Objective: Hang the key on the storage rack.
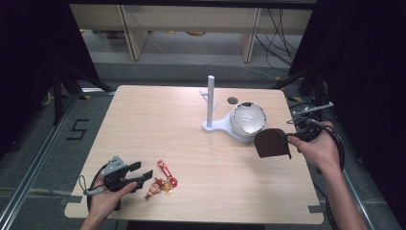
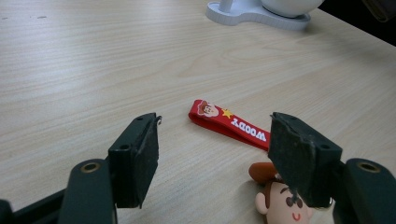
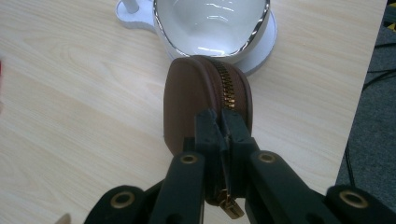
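The right claw (image 3: 223, 122) is clenched on the brown pouch (image 3: 205, 100), holding it just short of the white bowl (image 3: 212, 25). The step looks like dropping the pouch in; next comes a short carry over the rim. The left claw (image 2: 212, 154) gapes, released, over the keychain (image 2: 229, 126), far from the bowl, with bare table (image 1: 163, 124) between.

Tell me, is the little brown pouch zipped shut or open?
Zipped shut. The brown pouch shows its gold zipper teeth meshed together along the top edge, where the right gripper pinches it.
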The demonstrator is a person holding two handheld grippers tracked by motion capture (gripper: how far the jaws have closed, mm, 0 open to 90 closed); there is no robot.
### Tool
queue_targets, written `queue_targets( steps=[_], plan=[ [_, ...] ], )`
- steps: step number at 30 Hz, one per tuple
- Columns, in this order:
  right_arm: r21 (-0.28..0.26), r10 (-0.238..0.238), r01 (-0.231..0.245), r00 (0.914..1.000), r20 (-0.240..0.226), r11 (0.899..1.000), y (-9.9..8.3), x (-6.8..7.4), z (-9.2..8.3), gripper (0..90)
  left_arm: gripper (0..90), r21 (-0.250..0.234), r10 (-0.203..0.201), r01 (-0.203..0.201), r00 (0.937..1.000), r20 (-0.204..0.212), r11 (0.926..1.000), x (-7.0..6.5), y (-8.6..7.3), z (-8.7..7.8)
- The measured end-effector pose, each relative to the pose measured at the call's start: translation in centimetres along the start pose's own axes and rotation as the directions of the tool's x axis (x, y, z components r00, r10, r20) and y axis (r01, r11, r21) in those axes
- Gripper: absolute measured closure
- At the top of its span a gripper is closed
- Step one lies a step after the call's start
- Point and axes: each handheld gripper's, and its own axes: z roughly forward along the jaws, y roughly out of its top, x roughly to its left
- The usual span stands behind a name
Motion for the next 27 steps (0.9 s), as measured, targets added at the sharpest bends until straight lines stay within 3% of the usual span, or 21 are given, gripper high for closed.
queue_targets(
  steps=[3, 4, 7, 8, 9, 11, 12, 13, 15, 16, 17, 18, 19, 21, 27],
  plan=[
    [0.000, 0.003, -0.003, 1.0000, 0.000, 1.000, 0.2, 0.0, 0.0, 87.2, 32.5, -0.001, 0.000, 0.000, 1.0000, 0.002, 1.0000, 0.0, 0.0, 0.0],
    [-0.005, -0.016, 0.016, 0.9999, 0.006, 1.000, 0.2, -0.1, 0.1, 87.2, 32.5, -0.001, 0.000, 0.000, 1.0000, 0.001, 1.0000, 0.0, 0.0, 0.0],
    [0.002, -0.001, 0.001, 1.0000, 0.009, 1.000, 0.4, 0.0, 0.0, 87.2, 32.5, 0.000, 0.001, -0.001, 1.0000, 0.002, 1.0000, 0.0, 0.0, 0.0],
    [0.008, -0.001, 0.001, 0.9995, 0.032, 1.000, 0.5, 0.1, 0.0, 87.2, 32.5, 0.000, 0.001, -0.001, 1.0000, 0.002, 1.0000, 0.0, 0.0, 0.1],
    [0.008, -0.018, 0.018, 0.9998, 0.006, 1.000, 0.5, -0.1, -0.1, 87.2, 32.5, 0.005, 0.001, -0.001, 1.0000, -0.002, 1.0000, 0.0, 0.0, 0.0],
    [0.015, -0.017, 0.016, 0.9982, 0.058, 1.000, 0.7, 0.2, -0.3, 87.2, 32.5, 0.005, 0.001, -0.001, 1.0000, 0.000, 1.0000, 0.0, 0.0, 0.1],
    [0.017, 0.001, -0.002, 0.9985, 0.054, 1.000, 0.8, 0.3, -0.3, 87.2, 32.5, 0.001, 0.001, -0.001, 1.0000, 0.005, 1.0000, 0.0, 0.0, 0.1],
    [0.014, -0.026, 0.025, 0.9975, 0.066, 1.000, 0.9, 0.1, -0.3, 87.2, 32.5, 0.001, 0.001, -0.001, 1.0000, 0.004, 1.0000, 0.0, 0.0, 0.1],
    [0.007, -0.023, 0.023, 0.9976, 0.065, 1.000, 1.1, 0.2, -0.4, 87.2, 32.5, 0.002, 0.001, -0.001, 1.0000, 0.004, 1.0000, 0.0, 0.0, 0.1],
    [0.007, 0.009, -0.010, 0.9982, 0.060, 1.000, 1.2, 0.5, -0.5, 87.1, 32.5, 0.001, 0.001, -0.001, 1.0000, 0.004, 1.0000, 0.0, 0.0, 0.1],
    [0.006, -0.001, 0.000, 0.9982, 0.060, 1.000, 1.3, 0.4, -0.6, 87.2, 32.5, 0.003, 0.001, -0.001, 1.0000, 0.002, 1.0000, 0.0, 0.0, 0.1],
    [-0.002, -0.046, 0.046, 0.9967, 0.067, 0.999, 1.4, 0.1, -0.6, 87.2, 32.5, 0.005, 0.001, -0.001, 1.0000, 0.000, 1.0000, 0.0, 0.0, 0.1],
    [-0.017, -0.030, 0.031, 0.9993, 0.024, 0.999, 1.5, 0.0, -0.5, 87.1, 32.5, 0.004, 0.001, -0.001, 1.0000, 0.000, 1.0000, 0.0, 0.0, 0.1],
    [-0.009, -0.020, 0.021, 0.9978, 0.063, 1.000, 1.7, 0.3, -0.7, 87.1, 32.5, 0.004, 0.000, 0.000, 1.0000, 0.000, 1.0000, 0.0, 0.0, 0.1],
    [-0.014, -0.044, 0.045, 0.9967, 0.068, 0.999, 2.2, 0.3, -0.8, 87.1, 32.4, 0.004, -0.001, 0.001, 1.0000, 0.004, 1.0000, 0.0, -0.1, 0.1]
  ],
)
